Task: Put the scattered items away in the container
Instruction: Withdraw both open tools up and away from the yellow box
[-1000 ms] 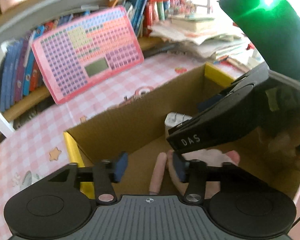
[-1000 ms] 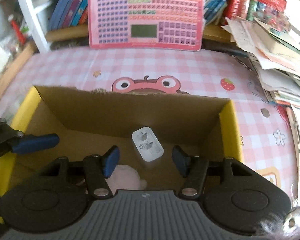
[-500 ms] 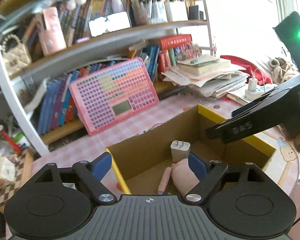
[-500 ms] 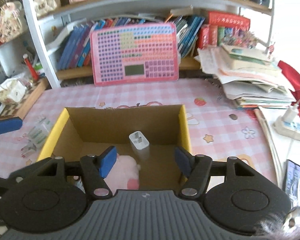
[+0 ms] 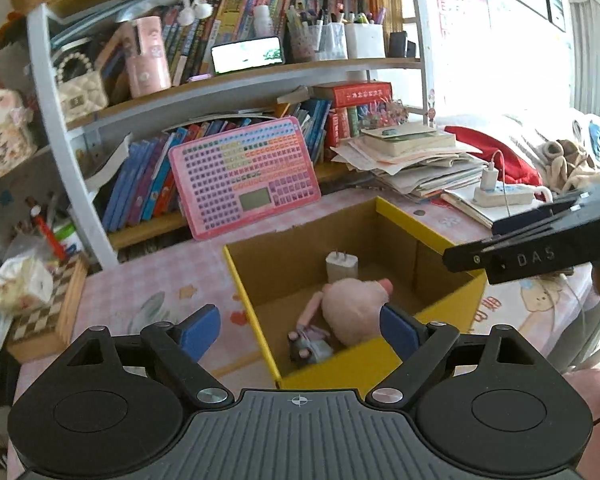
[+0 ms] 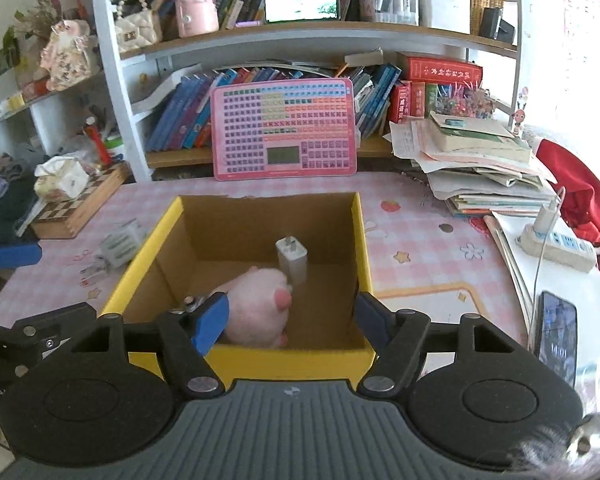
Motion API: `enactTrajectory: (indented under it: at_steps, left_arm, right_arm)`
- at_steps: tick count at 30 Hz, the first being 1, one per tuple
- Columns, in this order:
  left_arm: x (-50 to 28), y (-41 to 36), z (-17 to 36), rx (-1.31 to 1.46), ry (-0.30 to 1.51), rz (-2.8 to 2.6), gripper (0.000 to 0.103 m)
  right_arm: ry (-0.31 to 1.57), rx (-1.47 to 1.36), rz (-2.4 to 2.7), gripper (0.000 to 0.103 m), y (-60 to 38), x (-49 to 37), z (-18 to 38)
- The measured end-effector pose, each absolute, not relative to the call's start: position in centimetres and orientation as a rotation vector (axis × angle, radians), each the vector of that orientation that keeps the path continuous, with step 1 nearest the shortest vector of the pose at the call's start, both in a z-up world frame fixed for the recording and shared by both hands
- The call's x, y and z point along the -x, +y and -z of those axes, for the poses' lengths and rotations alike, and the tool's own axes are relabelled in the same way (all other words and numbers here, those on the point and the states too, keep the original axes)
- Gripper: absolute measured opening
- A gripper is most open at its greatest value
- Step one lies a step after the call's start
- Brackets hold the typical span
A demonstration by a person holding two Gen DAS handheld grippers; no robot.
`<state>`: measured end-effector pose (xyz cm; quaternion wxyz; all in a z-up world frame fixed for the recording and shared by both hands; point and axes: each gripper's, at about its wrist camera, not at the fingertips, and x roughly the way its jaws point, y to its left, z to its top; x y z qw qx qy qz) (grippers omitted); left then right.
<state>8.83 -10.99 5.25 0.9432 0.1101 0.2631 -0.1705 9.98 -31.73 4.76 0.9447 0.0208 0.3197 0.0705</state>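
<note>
Left wrist view, from the left edge across: tissue pack (image 5: 22, 284) atop a checkered wooden box (image 5: 46, 316) at the edge of the pink checked surface (image 5: 140, 292). Left gripper (image 5: 300, 330) low in front, blue pads wide apart and opening further, nothing between them, hovering over the near corner of the yellow-rimmed cardboard box (image 5: 252, 308). Inside that box: a small toy with wheels (image 5: 310, 346) at the near end, a pink plush toy (image 5: 354, 306) just beside it, a white charger plug (image 5: 341, 266) standing upright against the far wall. Pink keyboard-like board (image 5: 244, 176) leaning on the bookshelf behind. Stack of papers and books (image 5: 416, 160) farther right, then a white power strip (image 5: 508, 196), then the right gripper (image 5: 540, 248) seen side-on at the frame's right edge.

Right wrist view, same order: blue pad of the left gripper poking in at far left, a small clear packet (image 6: 120, 244) and loose bits lying on the surface just outside the box's left wall. Right gripper (image 6: 292, 320) centred over the box's near rim, pads fairly wide and opening, empty. Plush toy and charger plug touching or nearly so on the box floor. Phone (image 6: 556, 332) lying flat at the right.
</note>
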Motion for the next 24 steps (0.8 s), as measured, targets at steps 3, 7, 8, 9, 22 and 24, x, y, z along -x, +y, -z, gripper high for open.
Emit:
enactTrajectory:
  at_steps: [3, 7, 8, 9, 22, 24]
  left_arm:
    - [-7.0, -10.4, -5.3, -0.199, 0.535, 0.332, 0.09]
    - [-5.1, -9.7, -5.1, -0.189, 0.536, 0.294, 0.09]
    - [-4.7, -9.6, -5.0, -0.189, 0.538, 0.284, 0.09]
    - [-4.4, -9.4, -4.8, -0.187, 0.543, 0.275, 0.09]
    - [-0.9, -7.2, -3.3, -0.184, 0.572, 0.169, 0.09]
    - [-0.5, -7.1, -3.2, -0.184, 0.568, 0.162, 0.09]
  right_arm:
    - [0.633, -0.046, -0.131, 0.071, -31.3, -7.9, -4.4]
    - [0.626, -0.044, -0.114, 0.071, -30.4, -5.4, -3.5]
    - [0.626, -0.043, -0.11, 0.072, -30.2, -4.9, -3.3]
    - [0.625, -0.042, -0.104, 0.072, -30.1, -4.4, -3.0]
    - [0.585, 0.05, -0.109, 0.076, -27.3, 0.5, -1.8]
    - [0.584, 0.058, -0.108, 0.078, -27.1, 0.8, -1.6]
